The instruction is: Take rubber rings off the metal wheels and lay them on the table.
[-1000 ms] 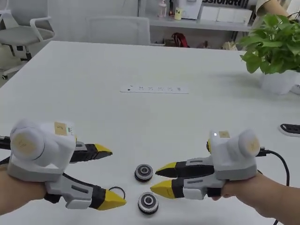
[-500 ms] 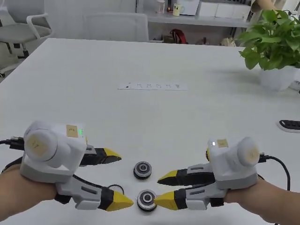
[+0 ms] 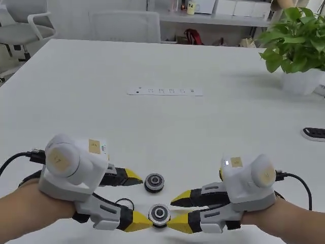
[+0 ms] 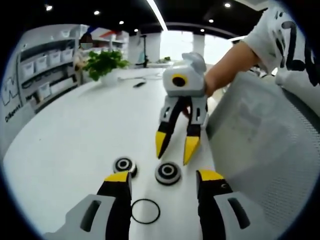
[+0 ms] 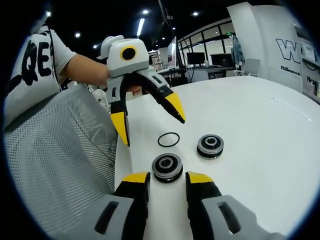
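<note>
Head view: my left claw [image 3: 141, 201] sits at the lower left of the frame, jaws spread wide, holding nothing. My right claw [image 3: 174, 212] sits at the lower right, jaws parted by a narrower gap, also holding nothing. The two claws point at each other across the bottom centre. Two wheels lie flat on the white table [image 3: 101, 101]. The near wheel [image 3: 159, 214] is at the bottom centre, flanked by the lower yellow tip of each claw; whether either tip touches it I cannot tell. The far wheel [image 3: 154, 182] lies just above it in the frame, just beside the upper tip of my left claw. Both wheels show a dark outer band round a bright metal centre. One loose ring [image 4: 145, 211], thin and black, lies flat on the table. In the left gripper view it is at the bottom centre, between my left claw's jaws and below both wheels. In the right gripper view the near wheel is just above the gap between my right claw's yellow tips, not pinched. The far wheel is to its upper right, and the ring is above it, under the left claw's tips. Further up the head view: a white power strip [image 3: 165, 91] at mid-table, a potted plant [image 3: 297, 40] at the upper right, a chair [image 3: 35, 25] at the upper left.
</note>
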A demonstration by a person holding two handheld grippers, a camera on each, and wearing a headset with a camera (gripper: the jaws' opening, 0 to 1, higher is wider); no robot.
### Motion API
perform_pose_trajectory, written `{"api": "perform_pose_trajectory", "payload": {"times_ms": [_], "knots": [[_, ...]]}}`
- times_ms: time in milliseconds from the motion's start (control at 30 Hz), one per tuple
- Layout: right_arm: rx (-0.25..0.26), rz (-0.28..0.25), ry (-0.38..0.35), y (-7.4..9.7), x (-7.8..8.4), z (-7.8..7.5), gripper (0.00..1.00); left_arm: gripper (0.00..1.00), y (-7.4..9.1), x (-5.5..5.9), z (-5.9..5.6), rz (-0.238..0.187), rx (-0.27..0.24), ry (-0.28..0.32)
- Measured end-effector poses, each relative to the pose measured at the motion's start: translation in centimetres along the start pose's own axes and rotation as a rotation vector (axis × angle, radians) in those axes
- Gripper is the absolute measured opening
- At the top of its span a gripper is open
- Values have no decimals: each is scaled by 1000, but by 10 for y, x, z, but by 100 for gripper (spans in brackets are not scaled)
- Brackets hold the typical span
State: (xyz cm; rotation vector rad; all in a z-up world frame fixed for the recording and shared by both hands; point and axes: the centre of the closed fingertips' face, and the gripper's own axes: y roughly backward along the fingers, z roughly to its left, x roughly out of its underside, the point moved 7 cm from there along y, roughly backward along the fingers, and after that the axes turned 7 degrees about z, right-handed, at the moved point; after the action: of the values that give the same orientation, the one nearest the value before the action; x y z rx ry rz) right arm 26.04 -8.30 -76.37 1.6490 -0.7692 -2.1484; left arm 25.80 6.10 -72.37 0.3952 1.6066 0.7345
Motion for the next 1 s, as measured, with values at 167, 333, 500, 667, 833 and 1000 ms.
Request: {"api": "perform_pose_trajectory", "payload": {"times_ms": [167, 333, 500, 667, 833, 1000], "knots": [[-3, 17, 14, -2, 3, 0, 23, 48, -5, 1, -1, 7, 10, 1], [-1, 20, 23, -4, 3, 0, 21, 45, -10, 1, -2, 23, 29, -4], [0, 17, 22, -5, 2, -1, 20, 42, -13, 1, -2, 28, 35, -6], [3, 29, 22, -7, 5, -2, 18, 38, -18, 0, -3, 40, 44, -7], [-1, 34, 23, -8, 6, -1, 17, 34, -24, 0, -3, 48, 48, -11], [-1, 32, 20, -8, 6, -1, 16, 31, -28, 1, -5, 57, 56, -9]]}}
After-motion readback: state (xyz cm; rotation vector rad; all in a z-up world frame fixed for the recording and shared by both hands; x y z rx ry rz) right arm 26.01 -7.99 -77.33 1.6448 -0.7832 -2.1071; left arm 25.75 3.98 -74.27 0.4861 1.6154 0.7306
